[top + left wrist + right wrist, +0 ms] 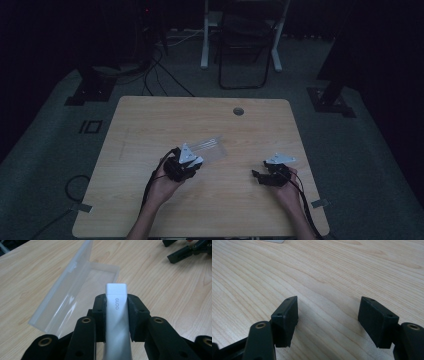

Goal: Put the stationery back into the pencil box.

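Observation:
A clear plastic case (75, 287) lies open on the wooden table (150, 125), its lid raised; it is also in the high view, case (210, 147). My left gripper (117, 298) is shut on a white stick marked GLOO (116, 315), held just short of the case's near end. In the high view the left gripper (192, 162) sits at the table's middle. My right gripper (328, 315) stands open, low over bare wood with nothing between its jaws. The right gripper (257, 176) is seen at the right of the table in the high view, and its jaws (187, 250) are at the top right of the left gripper view.
A round cable hole (238, 111) is near the table's far edge. Beyond the table stand a folding chair (245, 45) and a white frame leg (205, 35) on the carpet, with cables (155, 75) on the floor at the far left.

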